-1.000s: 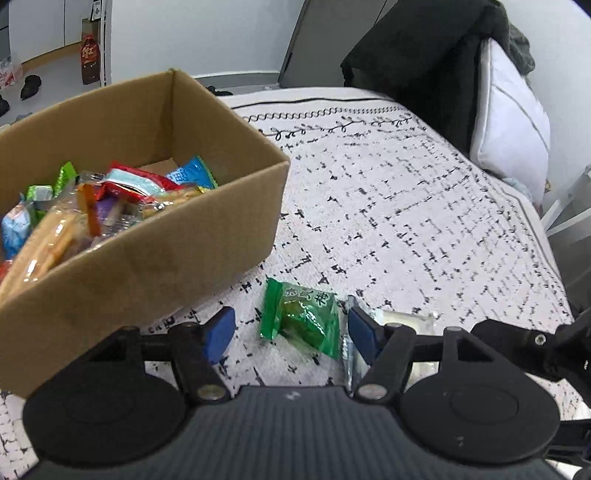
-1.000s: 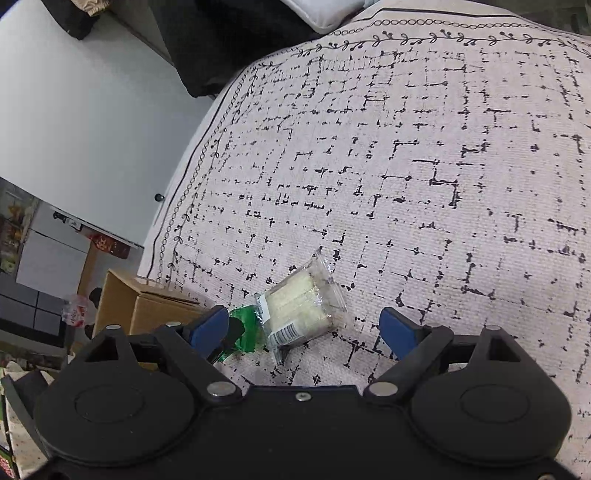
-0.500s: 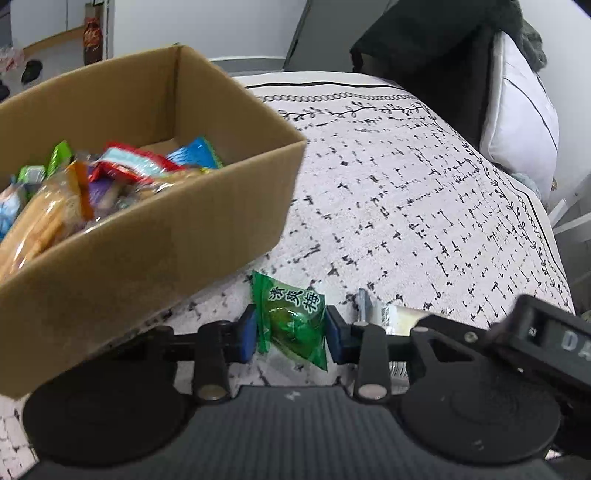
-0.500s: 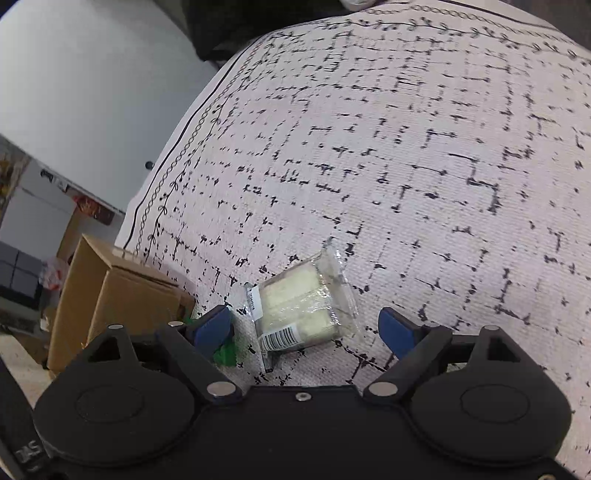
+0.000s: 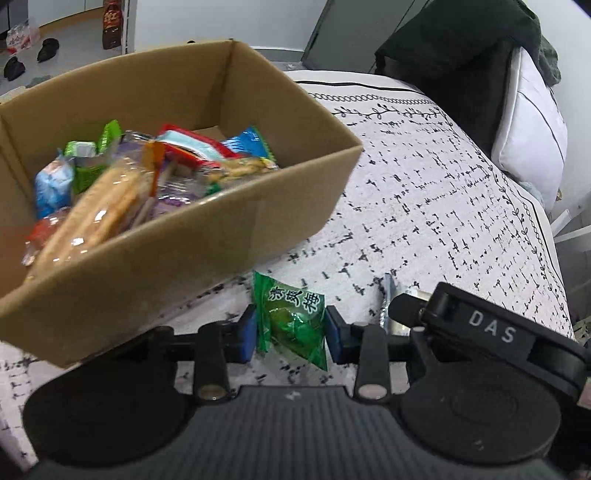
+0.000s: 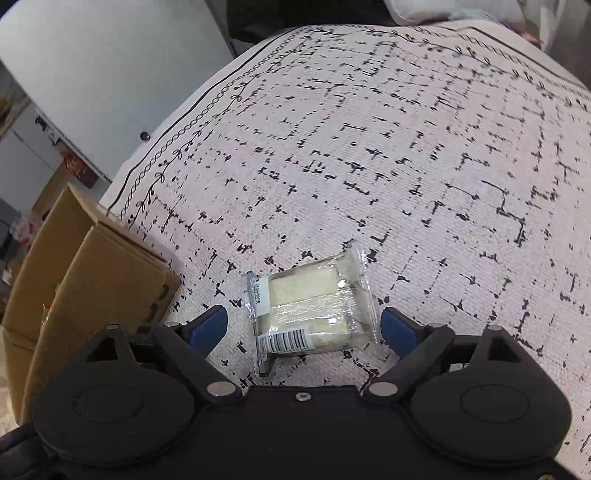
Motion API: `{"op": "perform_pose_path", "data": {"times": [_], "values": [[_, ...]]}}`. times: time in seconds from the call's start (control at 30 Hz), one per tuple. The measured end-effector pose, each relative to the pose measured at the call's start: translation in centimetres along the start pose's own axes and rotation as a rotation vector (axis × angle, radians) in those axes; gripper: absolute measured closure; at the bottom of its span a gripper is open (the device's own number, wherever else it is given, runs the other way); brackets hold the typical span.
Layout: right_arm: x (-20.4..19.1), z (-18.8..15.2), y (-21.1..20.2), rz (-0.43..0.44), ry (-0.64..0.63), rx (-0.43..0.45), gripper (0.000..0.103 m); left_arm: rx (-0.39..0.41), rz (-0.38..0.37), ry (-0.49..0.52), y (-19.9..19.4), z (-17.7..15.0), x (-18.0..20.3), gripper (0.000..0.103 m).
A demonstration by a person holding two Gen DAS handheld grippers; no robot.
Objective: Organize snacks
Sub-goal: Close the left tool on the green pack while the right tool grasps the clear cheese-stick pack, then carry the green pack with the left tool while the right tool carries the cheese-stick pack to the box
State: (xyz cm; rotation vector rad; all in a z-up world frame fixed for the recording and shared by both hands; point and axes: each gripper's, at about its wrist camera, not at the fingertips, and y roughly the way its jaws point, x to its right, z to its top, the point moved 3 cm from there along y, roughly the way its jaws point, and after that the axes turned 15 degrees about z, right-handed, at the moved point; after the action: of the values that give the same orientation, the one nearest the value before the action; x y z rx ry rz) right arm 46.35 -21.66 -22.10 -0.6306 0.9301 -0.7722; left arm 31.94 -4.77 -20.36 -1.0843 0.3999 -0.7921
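Note:
My left gripper is shut on a small green candy packet, its blue pads pressing both sides, just off the patterned bedspread. A cardboard box holding several wrapped snacks sits close behind and to the left. In the right wrist view my right gripper stands open, its fingers either side of a clear-wrapped pale sandwich cake that lies flat on the cloth, not touched. The box shows at the left of that view.
The right gripper's black body crowds the lower right of the left wrist view, over the clear packet's edge. A white pillow and dark clothing lie at the bed's far end. Floor, bottle and shoes sit beyond the box.
My left gripper closed on the green packet and moved toward the box. My right gripper rolled and came down around the clear-wrapped cake, still open.

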Motion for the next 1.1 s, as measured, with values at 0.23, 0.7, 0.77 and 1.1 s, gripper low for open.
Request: {"op": "perform_pose_path", "data": {"times": [0.23,0.7,0.77,1.1], "values": [[-1.1,-0.9,1.3,-0.091,-0.121,-0.02,0.019,-0.012,0.01,-0.012,-0.8,-0.4,-1.8,0.066],[-3.1,-1.0,-2.2,-0.063,-0.182,0.02,0.049,0.04,0.014,-0.004,-4.3,-0.4,-3.4,0.066],[-3.3,-0.8,-2.7,-0.054,-0.183,0.037,0.049,0.053,0.012,0.0,-4.8,-0.3,-3.4,0.066],[-4.9,0.1,-5.9,0.002,-0.203,0.12,0.049,0.118,0.0,0.002,-7.9,0.5,-3.5,0.066]]}}
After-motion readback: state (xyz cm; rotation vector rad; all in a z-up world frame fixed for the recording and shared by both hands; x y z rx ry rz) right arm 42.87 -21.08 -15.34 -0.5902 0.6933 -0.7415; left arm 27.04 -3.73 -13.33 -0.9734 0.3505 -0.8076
